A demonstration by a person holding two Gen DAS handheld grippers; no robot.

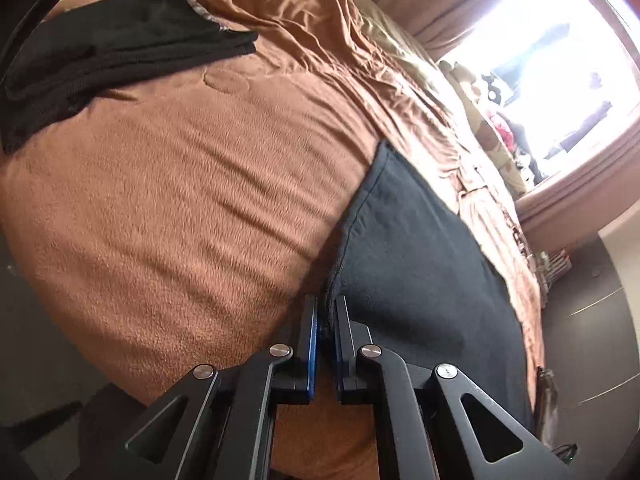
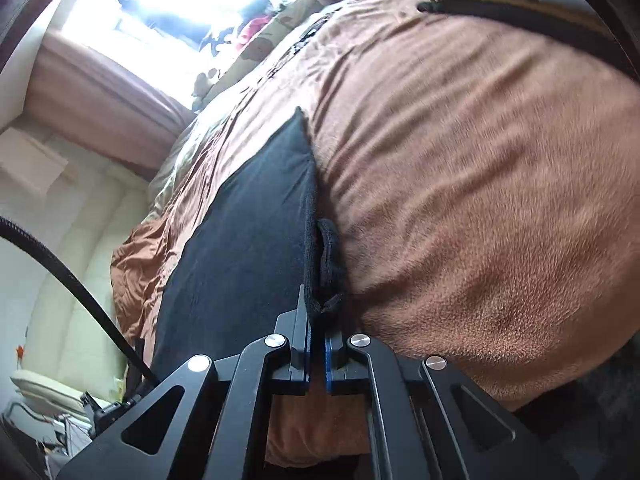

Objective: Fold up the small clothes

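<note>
Left gripper [image 1: 327, 312], right gripper [image 2: 316, 320]: both pinched on dark cloth [image 1: 420, 264] at bed [image 1: 180, 200] near edge. We judge fold-over next.

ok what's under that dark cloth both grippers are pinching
The dark cloth lies on the brown blanket, which shows all around it. Whatever sits directly beneath the cloth is covered.

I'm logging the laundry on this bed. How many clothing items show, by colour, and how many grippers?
Dark navy garment, held at its edge: 1
Black folded clothes, a stack whose pieces cannot be counted: 1 stack
Grippers, left gripper and right gripper: 2
Total: 4, all on or over the brown blanket.
</note>
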